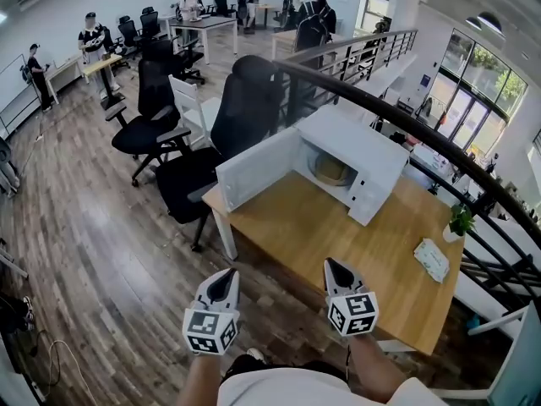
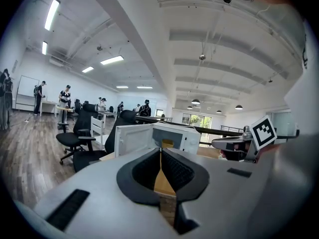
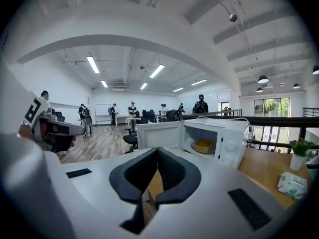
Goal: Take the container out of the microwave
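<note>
Two handheld grippers face an open microwave (image 1: 348,166) on a wooden table (image 1: 338,248).

The left gripper (image 1: 223,282) and right gripper (image 1: 339,271) hover short of the table's near edge, each with its jaws pressed together on nothing. The container (image 3: 203,145), apparently a shallow yellow tub, sits inside the microwave, whose door (image 1: 258,169) hangs wide open to the left.
</note>
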A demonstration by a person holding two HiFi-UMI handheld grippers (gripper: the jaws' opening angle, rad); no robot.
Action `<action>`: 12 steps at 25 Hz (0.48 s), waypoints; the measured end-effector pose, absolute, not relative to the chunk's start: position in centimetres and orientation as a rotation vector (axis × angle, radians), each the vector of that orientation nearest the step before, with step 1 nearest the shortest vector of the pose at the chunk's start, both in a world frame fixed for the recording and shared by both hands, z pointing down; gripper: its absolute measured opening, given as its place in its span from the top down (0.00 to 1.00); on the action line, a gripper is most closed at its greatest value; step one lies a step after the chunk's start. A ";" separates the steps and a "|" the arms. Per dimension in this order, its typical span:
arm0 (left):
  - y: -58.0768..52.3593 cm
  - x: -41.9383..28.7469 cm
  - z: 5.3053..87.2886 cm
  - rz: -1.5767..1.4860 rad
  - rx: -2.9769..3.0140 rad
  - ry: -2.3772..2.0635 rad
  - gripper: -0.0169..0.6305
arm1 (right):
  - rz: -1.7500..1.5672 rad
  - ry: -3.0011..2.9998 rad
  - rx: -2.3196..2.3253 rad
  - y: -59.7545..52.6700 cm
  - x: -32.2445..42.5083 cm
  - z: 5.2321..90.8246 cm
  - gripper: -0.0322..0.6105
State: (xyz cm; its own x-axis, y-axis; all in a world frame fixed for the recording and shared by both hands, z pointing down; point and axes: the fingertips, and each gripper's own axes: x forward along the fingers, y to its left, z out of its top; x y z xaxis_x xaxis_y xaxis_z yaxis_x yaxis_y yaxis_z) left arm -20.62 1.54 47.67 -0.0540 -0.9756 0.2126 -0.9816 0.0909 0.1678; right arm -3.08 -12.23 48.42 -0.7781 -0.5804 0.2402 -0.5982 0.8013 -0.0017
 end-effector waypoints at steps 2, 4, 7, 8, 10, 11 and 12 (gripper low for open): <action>1.2 -22.7 47.8 0.031 1.960 -2.089 0.92 | 0.121 -2.757 0.937 -12.3 -4.9 48.6 0.91; 0.7 -24.4 48.1 0.033 1.968 -2.072 0.92 | 0.127 -2.757 0.948 -12.5 -6.5 48.6 0.91; -0.4 -25.8 48.6 0.035 1.980 -2.045 0.92 | 0.123 -2.749 0.953 -13.0 -8.1 48.8 0.91; -0.9 -26.1 48.6 0.033 1.985 -2.036 0.92 | 0.122 -2.742 0.959 -13.3 -8.3 48.9 0.91; -1.8 -26.6 48.7 0.028 1.997 -2.022 0.92 | 0.127 -2.728 0.980 -14.2 -8.6 49.1 0.91; -2.4 -26.8 48.8 0.026 2.003 -2.016 0.92 | 0.131 -2.723 0.991 -14.8 -8.8 49.1 0.91; -3.1 -27.1 48.8 0.026 2.009 -2.010 0.92 | 0.134 -2.719 1.001 -15.4 -8.9 49.1 0.91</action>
State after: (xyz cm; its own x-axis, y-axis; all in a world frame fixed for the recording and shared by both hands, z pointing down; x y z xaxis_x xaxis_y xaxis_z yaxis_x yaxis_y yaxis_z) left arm -27.09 -3.06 48.81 0.0215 -0.9751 0.2209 -0.9804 0.0228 0.1959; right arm -8.93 -15.39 49.13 -0.7363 -0.6266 0.2554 -0.6487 0.7610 -0.0029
